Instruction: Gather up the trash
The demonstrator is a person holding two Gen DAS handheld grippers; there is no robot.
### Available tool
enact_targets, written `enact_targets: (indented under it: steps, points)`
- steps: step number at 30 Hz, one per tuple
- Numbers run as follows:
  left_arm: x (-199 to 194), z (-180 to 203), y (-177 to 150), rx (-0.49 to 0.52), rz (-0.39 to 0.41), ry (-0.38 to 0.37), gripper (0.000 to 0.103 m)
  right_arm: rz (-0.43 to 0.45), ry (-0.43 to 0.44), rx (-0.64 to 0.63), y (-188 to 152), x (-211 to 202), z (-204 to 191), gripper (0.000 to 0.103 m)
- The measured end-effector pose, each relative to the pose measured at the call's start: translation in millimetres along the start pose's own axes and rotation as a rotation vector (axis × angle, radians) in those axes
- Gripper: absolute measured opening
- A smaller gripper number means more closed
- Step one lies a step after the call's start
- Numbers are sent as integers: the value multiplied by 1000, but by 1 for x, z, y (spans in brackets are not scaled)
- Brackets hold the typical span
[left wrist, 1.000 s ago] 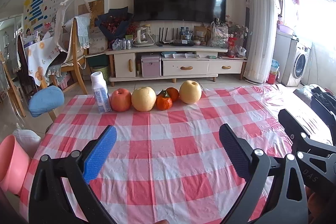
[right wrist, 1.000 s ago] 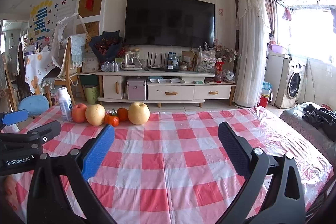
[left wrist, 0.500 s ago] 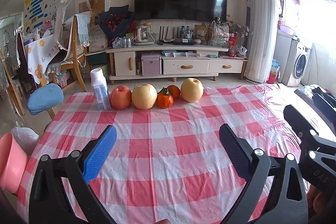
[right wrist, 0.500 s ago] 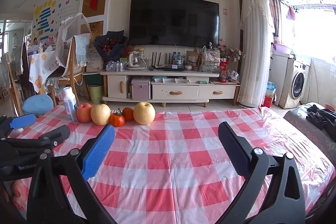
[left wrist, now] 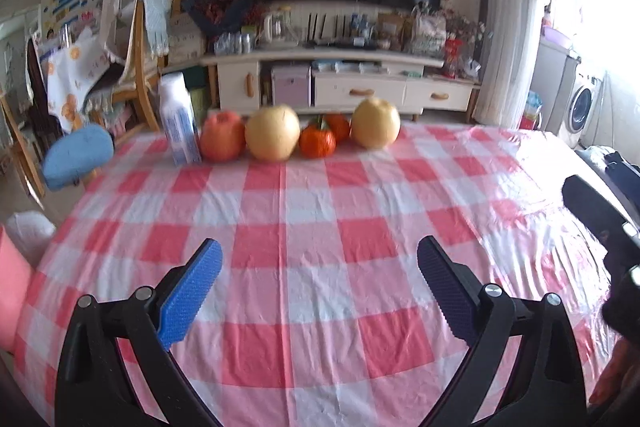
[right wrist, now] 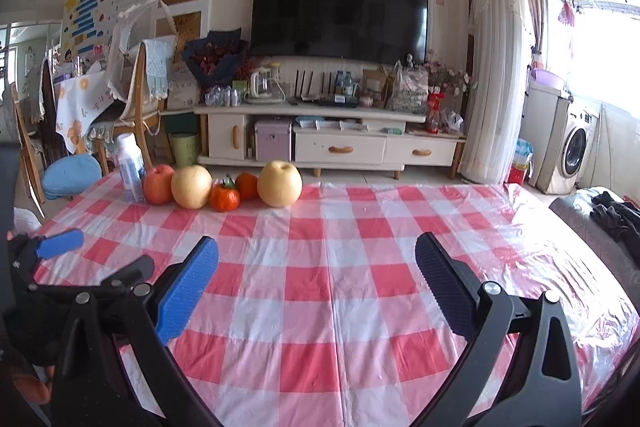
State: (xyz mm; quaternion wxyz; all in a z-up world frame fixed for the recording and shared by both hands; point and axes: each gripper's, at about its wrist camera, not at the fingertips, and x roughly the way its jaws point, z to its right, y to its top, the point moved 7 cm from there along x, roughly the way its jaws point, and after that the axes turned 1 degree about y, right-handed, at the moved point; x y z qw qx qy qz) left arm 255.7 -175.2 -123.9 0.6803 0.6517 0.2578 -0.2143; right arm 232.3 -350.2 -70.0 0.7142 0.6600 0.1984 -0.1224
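Note:
A white plastic bottle [left wrist: 179,125] with a blue label stands at the far left of a row on the red-and-white checked tablecloth [left wrist: 320,219]. It also shows in the right wrist view [right wrist: 131,169]. Beside it sit a red apple [left wrist: 222,140], a yellow pear [left wrist: 272,138], two small oranges [left wrist: 318,142] and a second pear [left wrist: 376,128]. My left gripper [left wrist: 318,291] is open and empty above the near half of the table. My right gripper [right wrist: 316,287] is open and empty, to the right of the left one [right wrist: 60,243].
A blue chair seat [left wrist: 78,157] stands off the table's far left corner. Something pink [left wrist: 12,291] sits at the left edge. A TV stand [right wrist: 328,143] is behind the table, a washing machine [right wrist: 576,151] at the right, dark clothes [right wrist: 616,219] on a grey surface.
Both grippers have moved forward toward the row of fruit and the bottle, which now look larger. Both stay open and empty. The left wrist view is slightly blurred.

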Motion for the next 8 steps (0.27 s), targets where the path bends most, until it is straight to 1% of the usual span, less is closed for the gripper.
enact_targets:
  steps: [3,7,8]
  points:
    - [31,-6,-20,-49,-93,19,97,-59,-13,-2,-11,17,1,99]
    - [66,-12,-44,-102,-204,40,97,-186,-27,6,-35,51,3,99]
    - [75,-12,-50,-109,-238,41,97,-186,-27,6,-35,51,3,99]
